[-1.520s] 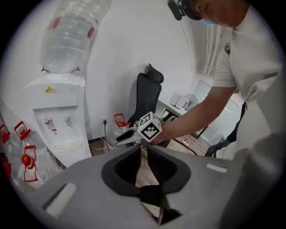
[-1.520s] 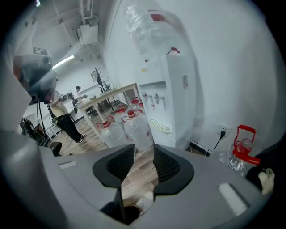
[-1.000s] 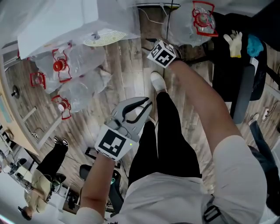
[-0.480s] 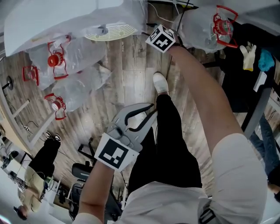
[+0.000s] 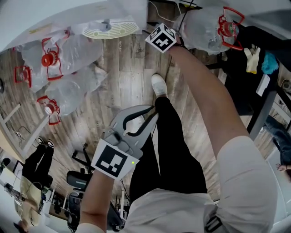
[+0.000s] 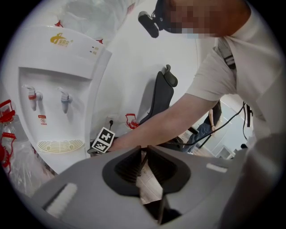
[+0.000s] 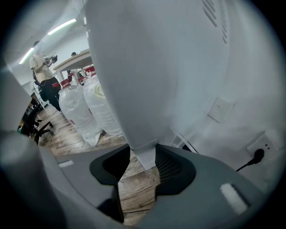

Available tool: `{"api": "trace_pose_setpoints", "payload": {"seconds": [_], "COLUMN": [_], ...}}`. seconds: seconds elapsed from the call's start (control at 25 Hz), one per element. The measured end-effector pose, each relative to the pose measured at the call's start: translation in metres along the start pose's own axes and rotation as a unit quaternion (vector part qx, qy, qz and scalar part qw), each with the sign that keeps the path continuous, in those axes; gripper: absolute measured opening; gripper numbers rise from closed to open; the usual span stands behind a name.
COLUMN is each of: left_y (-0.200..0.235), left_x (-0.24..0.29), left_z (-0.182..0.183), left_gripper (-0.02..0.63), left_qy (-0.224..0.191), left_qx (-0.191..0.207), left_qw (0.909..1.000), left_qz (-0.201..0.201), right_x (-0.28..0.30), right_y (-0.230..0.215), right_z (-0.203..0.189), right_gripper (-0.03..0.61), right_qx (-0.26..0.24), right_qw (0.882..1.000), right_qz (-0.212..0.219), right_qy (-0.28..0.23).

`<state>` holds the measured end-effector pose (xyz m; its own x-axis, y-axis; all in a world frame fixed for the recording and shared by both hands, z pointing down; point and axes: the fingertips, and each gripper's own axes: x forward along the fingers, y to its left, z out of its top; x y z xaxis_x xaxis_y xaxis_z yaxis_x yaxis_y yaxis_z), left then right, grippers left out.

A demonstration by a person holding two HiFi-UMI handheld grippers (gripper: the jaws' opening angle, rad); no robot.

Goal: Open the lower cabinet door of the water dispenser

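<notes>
The white water dispenser (image 5: pixel 59 13) stands at the top of the head view, its drip tray (image 5: pixel 110 29) facing me. In the left gripper view its front with two taps (image 6: pixel 58 89) shows at the left. My right gripper (image 7: pixel 144 156) is low at the dispenser's right side; only its marker cube (image 5: pixel 161 37) shows from above. A white bottom corner of the cabinet door (image 7: pixel 145 154) sits between its pads, touching both. My left gripper (image 5: pixel 153 111) hangs shut and empty over my leg, well back from the dispenser.
Several large clear water bottles (image 5: pixel 68 50) with red caps lie on the wood floor left of the dispenser, another (image 5: pixel 209 25) at its right. My shoe (image 5: pixel 159 85) is in front of it. A black desk frame (image 5: pixel 254 91) stands right, a wall socket (image 7: pixel 258 154) behind.
My right gripper has moved closer to the dispenser's lower right side, mostly in the first half second. The left gripper has stayed over my leg.
</notes>
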<state>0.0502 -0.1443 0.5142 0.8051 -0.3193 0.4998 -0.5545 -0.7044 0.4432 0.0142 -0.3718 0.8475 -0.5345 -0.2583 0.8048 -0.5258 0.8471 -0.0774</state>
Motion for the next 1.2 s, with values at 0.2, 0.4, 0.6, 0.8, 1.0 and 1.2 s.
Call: {"api": "trace_pose_setpoints", "payload": {"seconds": [0.2,0.4,0.6,0.8,1.0,1.2], "left_y": [0.001,0.002,-0.002,-0.004,-0.005,-0.007], "left_x": [-0.015,-0.031,-0.044,-0.065,-0.087,-0.111], "left_z": [-0.009,-0.018,-0.023,-0.029,-0.038,-0.051], "left_gripper": [0.066,0.066,0.066,0.066,0.066,0.066], "left_qy": [-0.008,-0.015,-0.025,-0.036,-0.048,-0.057], "left_qx": [-0.005,-0.011,-0.008,-0.014,-0.02,-0.024], "left_qw": [0.9999,0.9997,0.9994,0.9987,0.9976,0.9963], "left_qz": [0.008,0.017,0.022,0.034,0.045,0.06], "right_x": [-0.002,-0.008,-0.011,-0.01,-0.011,-0.012], "right_y": [0.002,0.018,0.033,0.052,0.074,0.104], "right_z": [-0.003,-0.007,-0.015,-0.019,-0.025,-0.031], "right_gripper": [0.169,0.17,0.17,0.17,0.17,0.169], "right_qx": [0.013,0.01,0.023,0.017,0.021,0.025], "right_qw": [1.0,1.0,0.999,0.999,0.999,0.998], "right_qz": [-0.012,-0.013,-0.018,-0.015,-0.016,-0.013], "right_qy": [0.003,0.011,0.015,0.024,0.039,0.049]}}
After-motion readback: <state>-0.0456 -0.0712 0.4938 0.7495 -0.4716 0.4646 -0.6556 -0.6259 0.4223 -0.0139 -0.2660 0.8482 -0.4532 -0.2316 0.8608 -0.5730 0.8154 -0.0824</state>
